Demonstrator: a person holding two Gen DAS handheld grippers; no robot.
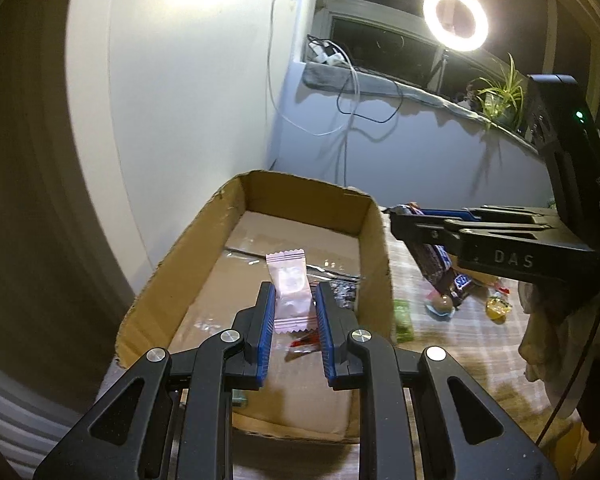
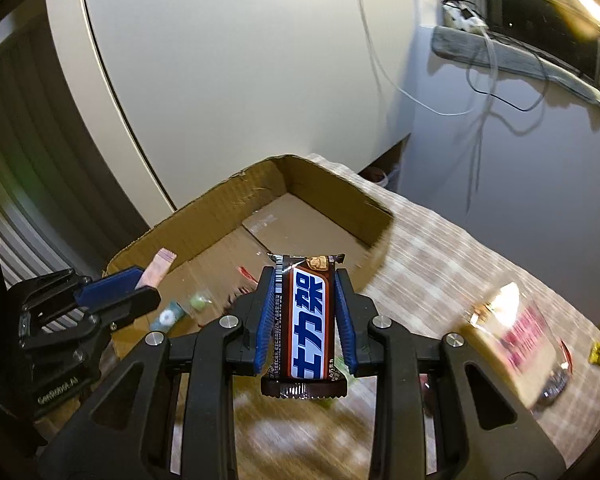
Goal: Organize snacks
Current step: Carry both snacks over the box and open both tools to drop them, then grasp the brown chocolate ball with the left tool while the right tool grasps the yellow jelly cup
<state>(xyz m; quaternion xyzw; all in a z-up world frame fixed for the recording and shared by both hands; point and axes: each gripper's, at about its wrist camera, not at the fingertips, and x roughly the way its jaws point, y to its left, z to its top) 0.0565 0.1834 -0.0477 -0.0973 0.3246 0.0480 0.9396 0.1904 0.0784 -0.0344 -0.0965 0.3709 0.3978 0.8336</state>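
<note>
My left gripper (image 1: pixel 293 294) is shut on a small pink candy packet (image 1: pixel 289 288) and holds it above the open cardboard box (image 1: pixel 374 232). My right gripper (image 2: pixel 304 280) is shut on a brown chocolate bar (image 2: pixel 308 320) with blue lettering, held in the air beside the box's right wall (image 2: pixel 374 204). The right gripper also shows in the left wrist view (image 1: pixel 404 220), with the bar (image 1: pixel 440 268) hanging from it. The left gripper shows in the right wrist view (image 2: pixel 140 284) with the pink packet (image 2: pixel 158 270). Several small wrapped snacks lie in the box (image 2: pixel 198 302).
The table has a checked cloth (image 2: pixel 452 248). Loose snacks lie on it: a green packet (image 1: pixel 403 314), a yellow jelly cup (image 1: pixel 498 306), a larger blurred package (image 2: pixel 516 336) and a small yellow candy (image 2: pixel 598 352). A white wall and cables stand behind.
</note>
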